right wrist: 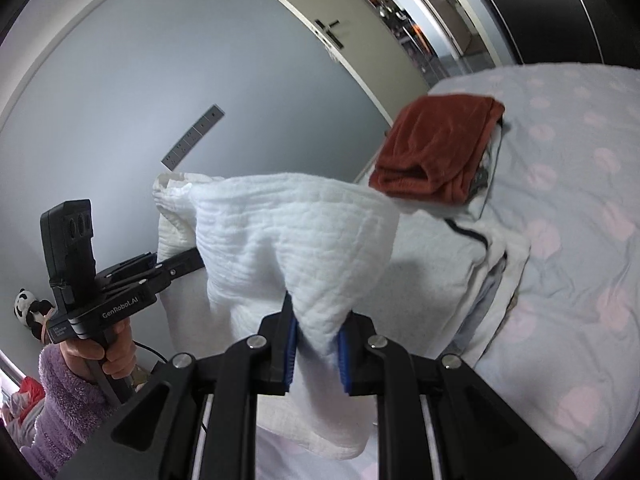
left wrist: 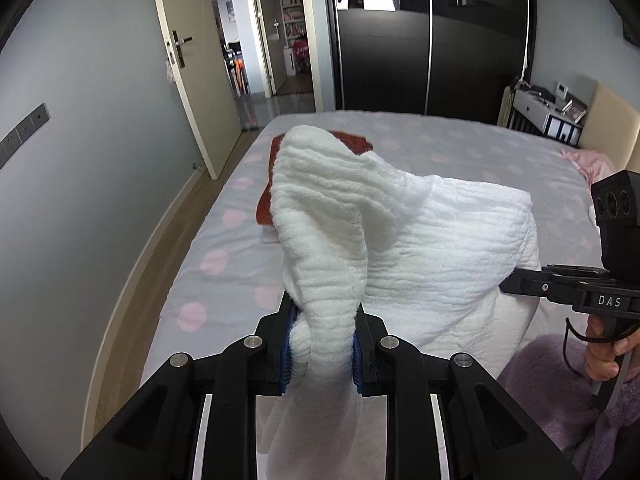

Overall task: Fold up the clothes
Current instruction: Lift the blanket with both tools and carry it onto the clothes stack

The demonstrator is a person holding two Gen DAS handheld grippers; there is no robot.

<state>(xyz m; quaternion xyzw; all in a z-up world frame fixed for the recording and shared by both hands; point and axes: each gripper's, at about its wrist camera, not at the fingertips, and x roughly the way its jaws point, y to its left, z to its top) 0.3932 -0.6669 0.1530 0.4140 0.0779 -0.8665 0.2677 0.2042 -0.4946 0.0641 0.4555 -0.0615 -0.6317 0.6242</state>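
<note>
You've got the white crinkly muslin cloth (left wrist: 400, 240) hanging in the air over the near end of the dotted bed (left wrist: 440, 144), with your left gripper (left wrist: 324, 344) and right gripper (right wrist: 316, 344) each clamped on a bunched edge. It looks light and floppy, so it'll sag between grips; pinching right at the corners should keep the edges straight. A folded rust-red garment (right wrist: 436, 148) sits on the far pile.

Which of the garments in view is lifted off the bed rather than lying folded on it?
The white ribbed garment: the left gripper and right gripper each pinch it in the air. The rust-red garment lies folded on the bed.
</note>
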